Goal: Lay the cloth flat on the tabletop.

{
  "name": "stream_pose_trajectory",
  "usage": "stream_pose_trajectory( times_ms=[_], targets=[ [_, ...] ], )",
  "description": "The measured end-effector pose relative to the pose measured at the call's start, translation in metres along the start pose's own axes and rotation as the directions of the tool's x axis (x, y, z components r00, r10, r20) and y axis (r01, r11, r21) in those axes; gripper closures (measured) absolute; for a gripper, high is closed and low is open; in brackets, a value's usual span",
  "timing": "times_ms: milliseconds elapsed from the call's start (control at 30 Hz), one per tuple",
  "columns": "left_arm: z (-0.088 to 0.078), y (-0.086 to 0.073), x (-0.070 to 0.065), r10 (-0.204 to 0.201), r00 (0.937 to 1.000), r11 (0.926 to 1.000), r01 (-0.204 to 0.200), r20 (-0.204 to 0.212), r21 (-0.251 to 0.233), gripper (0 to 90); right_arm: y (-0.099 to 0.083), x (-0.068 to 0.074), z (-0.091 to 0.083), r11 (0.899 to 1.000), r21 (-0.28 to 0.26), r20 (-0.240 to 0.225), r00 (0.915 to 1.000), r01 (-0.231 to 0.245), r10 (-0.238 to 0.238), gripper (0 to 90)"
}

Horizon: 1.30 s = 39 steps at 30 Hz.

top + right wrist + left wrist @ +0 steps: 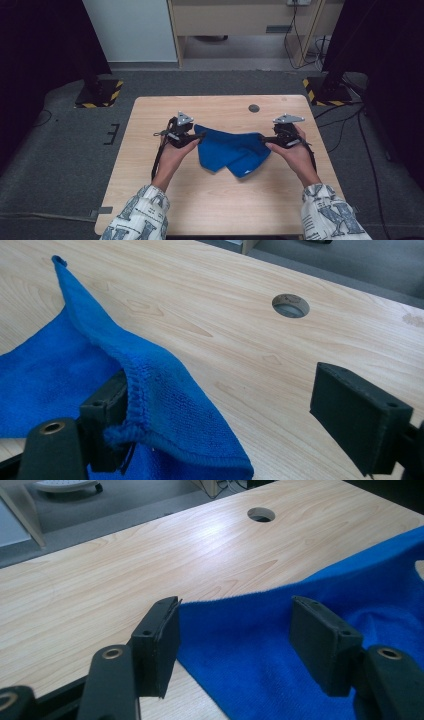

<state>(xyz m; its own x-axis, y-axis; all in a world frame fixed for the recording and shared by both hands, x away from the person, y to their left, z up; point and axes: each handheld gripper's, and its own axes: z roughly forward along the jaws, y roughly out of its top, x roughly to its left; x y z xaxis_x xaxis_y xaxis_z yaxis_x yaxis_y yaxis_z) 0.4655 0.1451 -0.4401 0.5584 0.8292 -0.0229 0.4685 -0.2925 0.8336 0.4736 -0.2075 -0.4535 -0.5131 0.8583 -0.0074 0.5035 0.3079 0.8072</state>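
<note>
in the middle of the tabletop lies a blue cloth, doubled over itself with its upper edge stretched between the two grippers. the left gripper has its fingers spread, the cloth's corner between them but not pinched. the right gripper is likewise released, the hem draped over one of its fingers, the other well clear. judging by this, one fold is laid and let go; smoothing or a further fold seems left.
</note>
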Motion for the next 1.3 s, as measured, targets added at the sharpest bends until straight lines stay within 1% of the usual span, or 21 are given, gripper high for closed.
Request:
stream_pose_trajectory(
  times_ms=[133,200,267,333,433,467,533,633,733,800,900,1000,1100,1167,1300],
  targets=[
    [0.005,0.001,-0.004,0.003,1.0,1.0,-0.003,0.009,-0.008,36.6,-0.003,-0.005,0.008,1.0,0.011,0.004,0.9999,-0.011,0.011,16.9],
    [0.006,0.002,-0.005,0.011,0.9998,0.9999,-0.011,0.016,-0.006,36.4,-0.002,-0.01,0.013,0.999,0.019,0.003,0.9994,-0.034,0.034,16.9],
    [0.006,0.002,-0.004,0.006,0.9998,1.0,-0.006,0.02,-0.004,36.0,0.001,-0.017,0.02,0.997,0.026,0.009,0.9978,-0.066,0.066,17.2],
    [0.003,0.0,-0.004,0.001,0.9995,1.0,0.0,0.031,-0.003,35.7,0.003,-0.022,0.027,0.996,0.034,0.018,0.9966,-0.08,0.08,17.0],
    [-0.001,-0.005,-0.006,0.001,0.999,1.0,-0.001,0.044,-0.005,35.7,0.001,-0.026,0.039,0.991,0.083,0.022,0.9948,-0.101,0.1,14.3],
    [-0.002,-0.007,-0.006,0.005,0.9989,1.0,-0.005,0.048,-0.001,35.7,-0.001,-0.025,0.043,0.991,0.099,0.023,0.9954,-0.094,0.093,14.4],
    [-0.005,-0.012,-0.006,0.007,0.9987,1.0,-0.008,0.05,0.005,35.7,-0.005,-0.022,0.05,0.99,0.128,0.029,0.9977,-0.064,0.061,14.1],
    [-0.007,-0.023,-0.007,-0.002,0.9984,0.9999,0.001,0.056,0.012,36.1,-0.009,-0.017,0.057,0.987,0.16,0.027,0.9994,-0.027,0.023,13.5],
    [-0.008,-0.035,-0.011,-0.001,0.998,0.9997,-0.001,0.064,0.026,36.8,-0.012,-0.016,0.06,0.985,0.174,0.027,0.9996,-0.013,0.009,12.1],
    [-0.005,-0.043,-0.015,0.003,0.9973,0.9992,-0.006,0.074,0.041,37.6,-0.015,-0.017,0.059,0.985,0.169,0.012,0.9998,-0.021,0.019,11.0],
    [0.004,-0.055,-0.022,0.004,0.996,0.9975,-0.01,0.089,0.071,38.3,-0.015,-0.02,0.056,0.986,0.166,0.013,0.9995,-0.031,0.029,11.0],
    [0.017,-0.066,-0.03,0.012,0.995,0.9932,-0.024,0.099,0.114,39.6,-0.014,-0.023,0.053,0.987,0.154,0.02,0.9989,-0.045,0.043,11.5],
    [0.027,-0.071,-0.034,0.022,0.995,0.9896,-0.036,0.097,0.139,40.4,-0.014,-0.025,0.051,0.988,0.146,0.02,0.9982,-0.058,0.056,12.6],
    [0.03,-0.073,-0.035,0.017,0.9951,0.989,-0.031,0.098,0.145,41.2,-0.014,-0.025,0.052,0.987,0.148,0.016,0.998,-0.063,0.061,13.3],
    [0.038,-0.078,-0.035,0.01,0.9946,0.9852,-0.028,0.103,0.169,42.7,-0.014,-0.026,0.054,0.985,0.157,0.009,0.9976,-0.07,0.069,12.8]
  ],
)
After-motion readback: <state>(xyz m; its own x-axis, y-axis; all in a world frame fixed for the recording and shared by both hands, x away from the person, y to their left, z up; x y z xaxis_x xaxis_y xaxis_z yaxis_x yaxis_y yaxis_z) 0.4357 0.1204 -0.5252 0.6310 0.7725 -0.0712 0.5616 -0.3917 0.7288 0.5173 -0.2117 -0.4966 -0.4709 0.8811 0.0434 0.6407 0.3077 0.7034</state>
